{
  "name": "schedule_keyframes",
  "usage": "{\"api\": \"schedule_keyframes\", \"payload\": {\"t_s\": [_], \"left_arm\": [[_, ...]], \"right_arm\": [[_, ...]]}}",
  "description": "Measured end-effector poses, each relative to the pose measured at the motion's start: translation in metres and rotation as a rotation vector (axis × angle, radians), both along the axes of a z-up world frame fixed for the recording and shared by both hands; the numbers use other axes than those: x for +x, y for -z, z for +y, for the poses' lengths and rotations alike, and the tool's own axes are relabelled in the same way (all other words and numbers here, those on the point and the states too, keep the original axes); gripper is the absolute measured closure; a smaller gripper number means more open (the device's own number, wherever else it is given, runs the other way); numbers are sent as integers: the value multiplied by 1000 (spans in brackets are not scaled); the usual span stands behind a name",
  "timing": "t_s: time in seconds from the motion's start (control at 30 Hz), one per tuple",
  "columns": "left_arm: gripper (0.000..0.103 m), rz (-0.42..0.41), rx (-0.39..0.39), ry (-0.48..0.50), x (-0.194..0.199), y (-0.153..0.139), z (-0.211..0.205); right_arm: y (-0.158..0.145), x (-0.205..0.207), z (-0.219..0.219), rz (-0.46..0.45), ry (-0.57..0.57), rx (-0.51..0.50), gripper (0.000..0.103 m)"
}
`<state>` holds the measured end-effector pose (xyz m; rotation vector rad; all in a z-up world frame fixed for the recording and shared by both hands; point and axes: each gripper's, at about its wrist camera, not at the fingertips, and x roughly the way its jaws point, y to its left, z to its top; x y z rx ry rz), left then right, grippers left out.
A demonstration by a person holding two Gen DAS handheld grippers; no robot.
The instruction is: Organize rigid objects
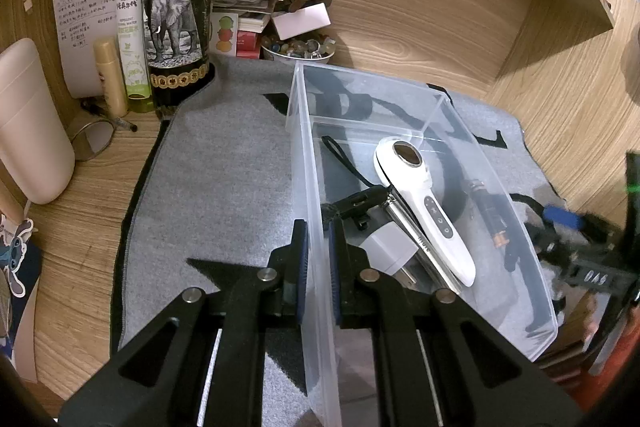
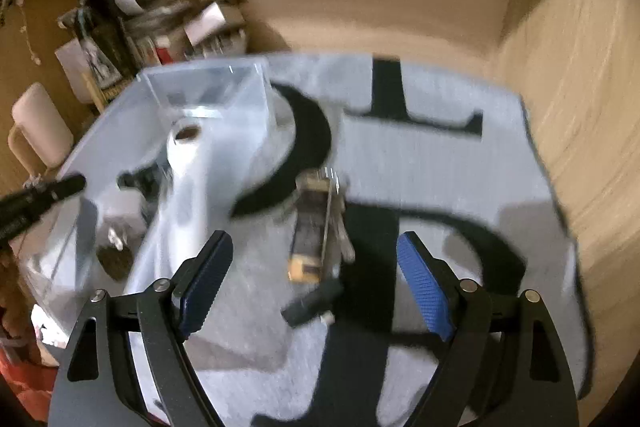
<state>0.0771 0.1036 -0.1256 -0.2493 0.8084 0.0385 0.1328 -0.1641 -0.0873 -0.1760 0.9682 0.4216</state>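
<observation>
A clear plastic bin point(image 1: 304, 163) stands on the grey mat point(image 1: 224, 187). Inside lie a white handheld device point(image 1: 424, 203), a white plug adapter point(image 1: 388, 251) and a black strapped item point(image 1: 356, 203). My left gripper point(image 1: 318, 251) is shut on the bin's left wall. A small dark cylindrical tool point(image 1: 492, 215) lies just outside the bin's right wall. In the blurred right wrist view my right gripper point(image 2: 312, 275) is open above the mat, with that brown tool point(image 2: 312, 231) between its fingers point(image 2: 424, 287), not gripped. The bin point(image 2: 208, 83) sits to its left.
At the back left stand a dark elephant-label bottle point(image 1: 176, 11), a green spray bottle point(image 1: 130, 27), a cream tube point(image 1: 110, 79), papers, and a bowl of beads point(image 1: 298, 49). A pale container point(image 1: 28, 123) stands at the left. Wooden walls enclose the desk.
</observation>
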Motion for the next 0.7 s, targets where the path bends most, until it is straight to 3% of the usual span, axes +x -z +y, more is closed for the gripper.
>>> {"api": "schedule_keyframes", "payload": {"t_s": [0.13, 0.23, 0.3, 0.33, 0.4, 0.47, 0.53, 0.7], "left_arm": [[94, 0, 3, -1, 0, 0, 0], [94, 0, 2, -3, -1, 0, 0], [94, 0, 3, -3, -1, 0, 0], [94, 0, 3, -3, -1, 0, 0], [94, 0, 2, -3, -1, 0, 0], [94, 0, 2, -3, -1, 0, 0], [94, 0, 3, -3, -1, 0, 0], [94, 0, 2, -2, -1, 0, 0]], "right_arm": [[25, -2, -4, 91, 5, -2, 21], [39, -4, -3, 106, 11, -27, 23], [39, -7, -1, 77, 11, -49, 31], [38, -8, -2, 66, 18, -57, 42], [37, -8, -6, 64, 32, -44, 52], [35, -7, -12, 66, 53, -28, 73], [34, -5, -19, 76, 72, -6, 79], [30, -5, -22, 77, 84, 18, 79]]}}
